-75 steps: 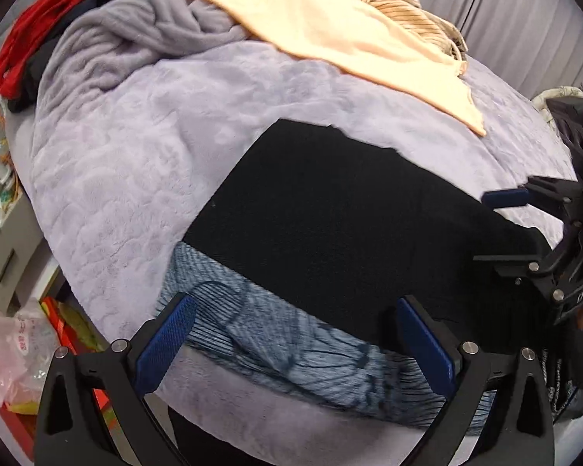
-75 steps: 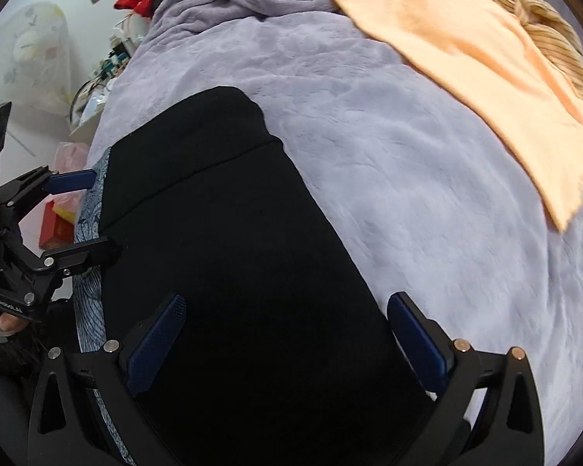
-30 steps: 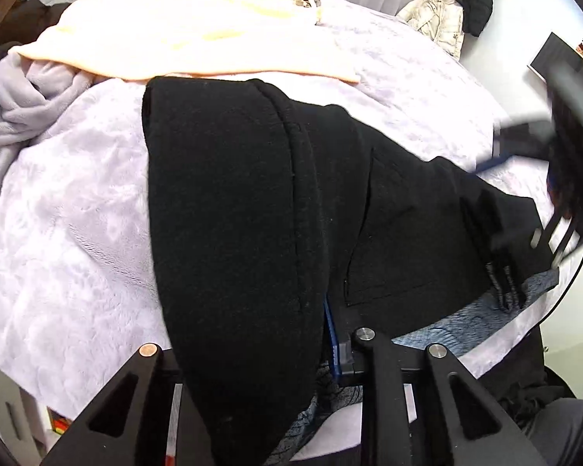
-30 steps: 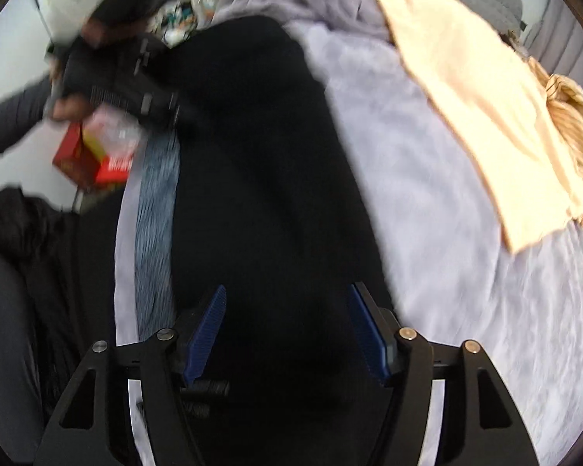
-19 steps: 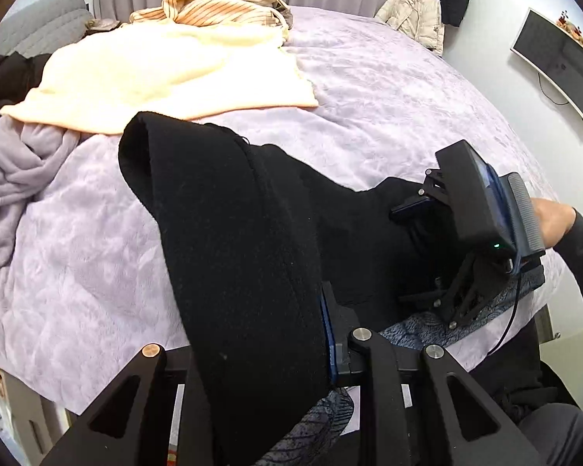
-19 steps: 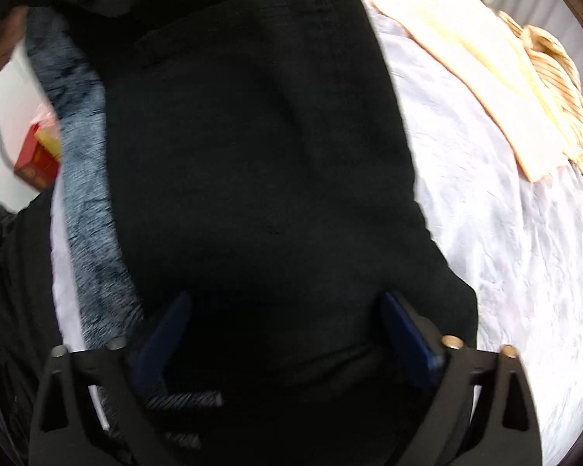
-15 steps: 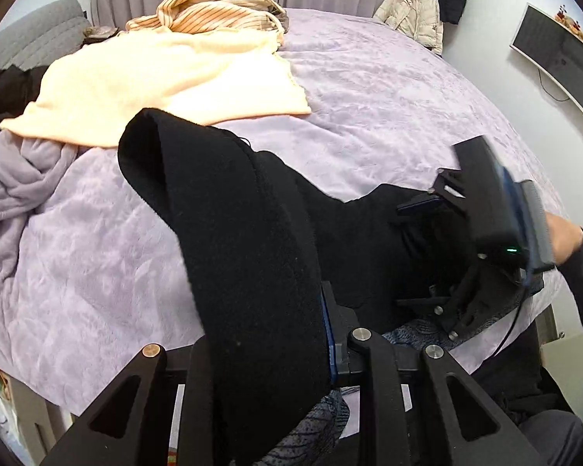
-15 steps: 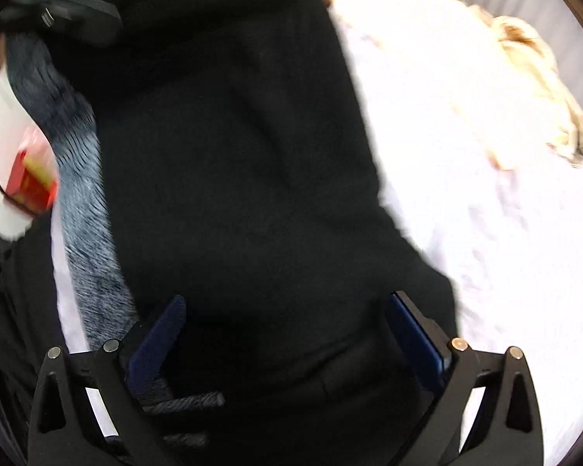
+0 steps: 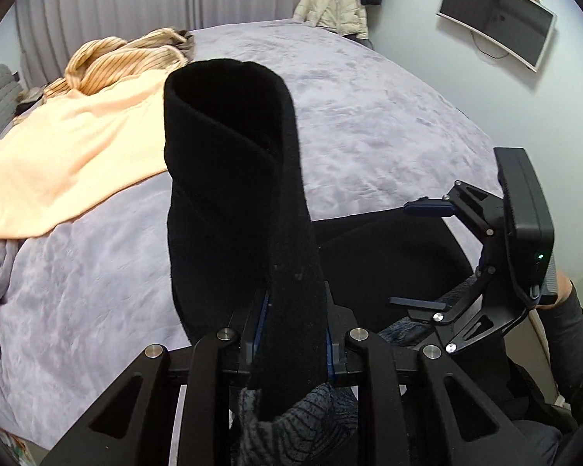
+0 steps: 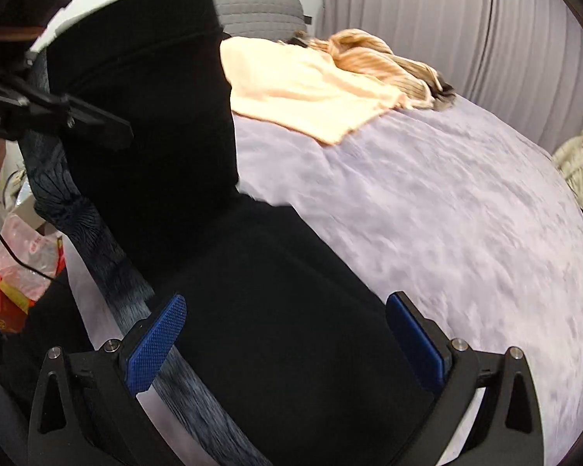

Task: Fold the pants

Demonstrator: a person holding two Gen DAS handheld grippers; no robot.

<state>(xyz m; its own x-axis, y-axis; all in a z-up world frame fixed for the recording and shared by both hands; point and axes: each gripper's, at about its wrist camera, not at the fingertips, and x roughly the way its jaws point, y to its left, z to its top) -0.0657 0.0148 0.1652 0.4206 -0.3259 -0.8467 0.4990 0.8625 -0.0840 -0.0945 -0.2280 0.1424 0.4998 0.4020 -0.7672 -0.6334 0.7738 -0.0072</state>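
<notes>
The black pants hang as a folded band from my left gripper, which is shut on them and holds them lifted above the bed. The rest of the pants lies flat at the near edge of the lilac bed cover. Over that flat part hovers my right gripper, jaws wide open, blue pads bare and nothing held. In the left wrist view the right gripper sits at the right, a hand in a dark sleeve behind it. The left gripper's finger shows at upper left against the raised cloth.
A blue-grey patterned cloth lies under the pants along the bed edge. A peach garment and a striped one lie at the far left. A beige jacket hangs beyond the bed. A red box sits on the floor.
My left gripper has risen and swung across with the pants end, which now stands up as a band. My right gripper let go of the pants, opened wide and turned toward the bed.
</notes>
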